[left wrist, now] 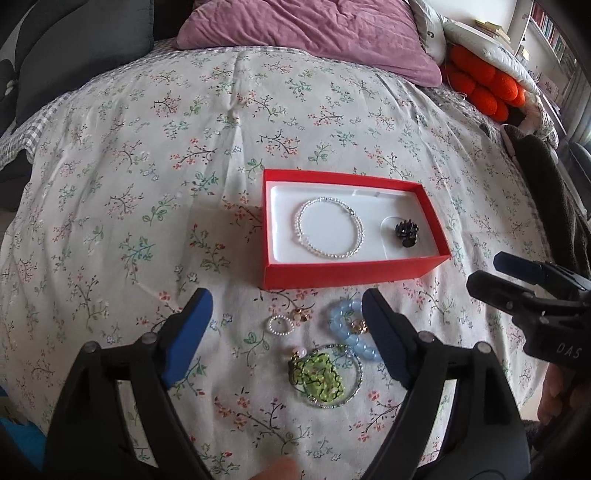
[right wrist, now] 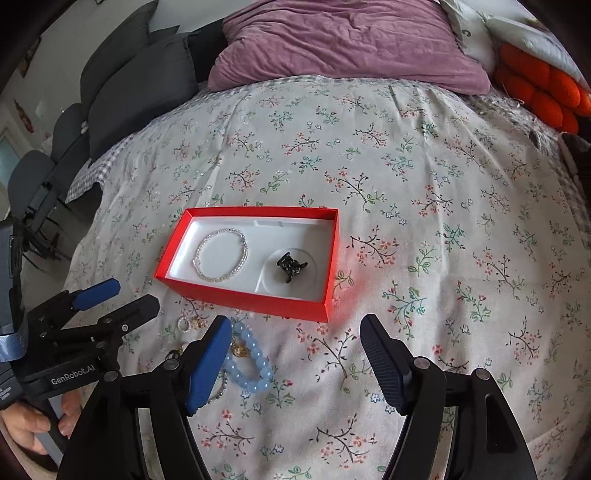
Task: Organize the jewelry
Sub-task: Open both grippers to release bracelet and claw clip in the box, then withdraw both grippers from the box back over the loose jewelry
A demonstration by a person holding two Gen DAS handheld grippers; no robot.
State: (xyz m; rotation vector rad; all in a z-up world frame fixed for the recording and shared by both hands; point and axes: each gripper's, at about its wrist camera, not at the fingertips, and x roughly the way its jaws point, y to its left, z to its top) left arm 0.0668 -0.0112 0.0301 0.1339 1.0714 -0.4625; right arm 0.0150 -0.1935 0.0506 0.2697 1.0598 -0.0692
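Observation:
A red box [left wrist: 369, 275] [right wrist: 236, 297] with a white liner lies on the floral bedspread. In it are a silver bead bracelet [left wrist: 330, 232] [right wrist: 221, 254] and a black hair claw [left wrist: 406, 233] [right wrist: 290, 266]. In front of the box lie a blue bead bracelet [left wrist: 349, 328] [right wrist: 248, 360], a small pearl ring [left wrist: 279, 325] [right wrist: 183, 324], gold earrings [left wrist: 300, 314], and a green bead piece inside a silver hoop [left wrist: 325, 376]. My left gripper [left wrist: 287, 323] [right wrist: 114, 295] is open above these pieces. My right gripper [right wrist: 295, 350] [left wrist: 491, 271] is open and empty, right of them.
A purple pillow [left wrist: 306, 33] [right wrist: 347, 48] lies at the head of the bed. An orange knitted cushion [left wrist: 484, 86] [right wrist: 539, 96] sits at the far right. Dark grey cushions [right wrist: 136, 77] are at the far left.

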